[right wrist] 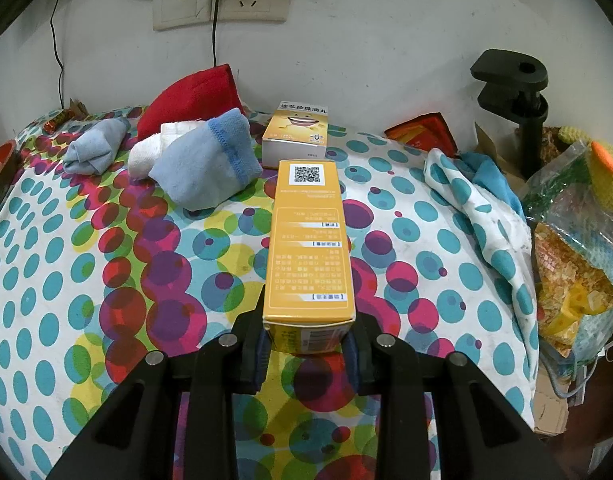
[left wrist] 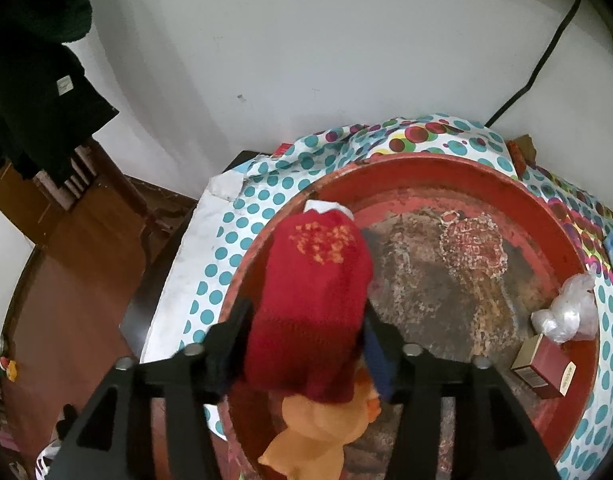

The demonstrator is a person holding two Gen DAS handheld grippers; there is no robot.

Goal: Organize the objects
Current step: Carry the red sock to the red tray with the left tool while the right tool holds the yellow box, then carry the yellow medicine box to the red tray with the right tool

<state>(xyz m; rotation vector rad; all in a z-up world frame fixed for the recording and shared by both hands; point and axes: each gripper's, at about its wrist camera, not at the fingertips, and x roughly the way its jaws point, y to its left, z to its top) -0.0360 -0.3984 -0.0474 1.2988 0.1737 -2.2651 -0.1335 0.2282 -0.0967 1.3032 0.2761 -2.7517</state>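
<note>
- Left gripper [left wrist: 306, 344]: jaws clamped on a red knitted sock [left wrist: 312, 300], an orange toy-like piece hanging under it at six o'clock. It hangs over the near-left rim of the round red tray [left wrist: 546, 216].
- Inside that tray, out at three to four o'clock, sit a small dark-red box [left wrist: 540, 366] and a crumpled clear plastic bag [left wrist: 568, 312]. The middle is worn, bare metal.
- Right gripper [right wrist: 306, 350]: jaws closed on the near end of a long yellow box [right wrist: 309, 240], pointing to twelve o'clock above the dotted cloth [right wrist: 86, 280].
- Just beyond its tip stands a matching yellow-topped box [right wrist: 296, 136]; at ten o'clock lie a blue sock bundle [right wrist: 204, 164], a smaller blue bundle [right wrist: 92, 148] and a red cloth [right wrist: 194, 96].
- My read: both hands are mid-carry, sorting. Next, the sock likely needs lowering into the tray and releasing; the yellow box looks bound for its twin, so it needs setting down flat beside it.
</note>
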